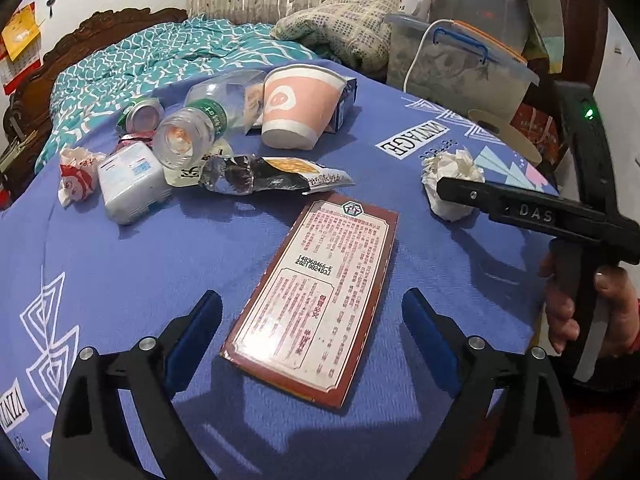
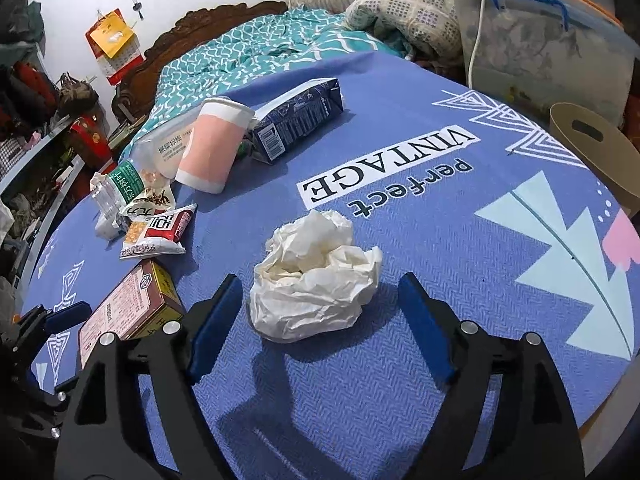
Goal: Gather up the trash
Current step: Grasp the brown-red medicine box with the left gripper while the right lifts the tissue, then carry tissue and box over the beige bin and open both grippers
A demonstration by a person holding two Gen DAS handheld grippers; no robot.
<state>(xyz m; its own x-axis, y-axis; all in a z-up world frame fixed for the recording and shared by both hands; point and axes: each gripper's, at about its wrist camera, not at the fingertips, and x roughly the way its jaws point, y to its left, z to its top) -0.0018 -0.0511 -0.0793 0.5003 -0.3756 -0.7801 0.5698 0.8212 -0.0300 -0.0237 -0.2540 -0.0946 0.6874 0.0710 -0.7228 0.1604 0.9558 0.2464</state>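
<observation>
Trash lies on a round table with a blue cloth (image 1: 120, 264). My left gripper (image 1: 312, 312) is open, its fingers on either side of a flat red-bordered box (image 1: 316, 300), which also shows in the right wrist view (image 2: 128, 312). My right gripper (image 2: 320, 300) is open around a crumpled white tissue (image 2: 312, 276); the tissue also shows in the left wrist view (image 1: 448, 184) beside the right gripper's finger (image 1: 464, 192). Further off lie a pink paper cup (image 1: 300, 112), a clear plastic bottle (image 1: 196, 132), a snack wrapper (image 1: 276, 176) and a blue carton (image 2: 296, 120).
A small white box (image 1: 128, 180), a can (image 1: 140, 114) and a red-and-white wrapper (image 1: 76, 176) lie at the table's left. A tan bin (image 2: 592, 148) stands past the table's right edge. A bed (image 2: 248, 52) and a storage tub (image 2: 548, 48) are behind.
</observation>
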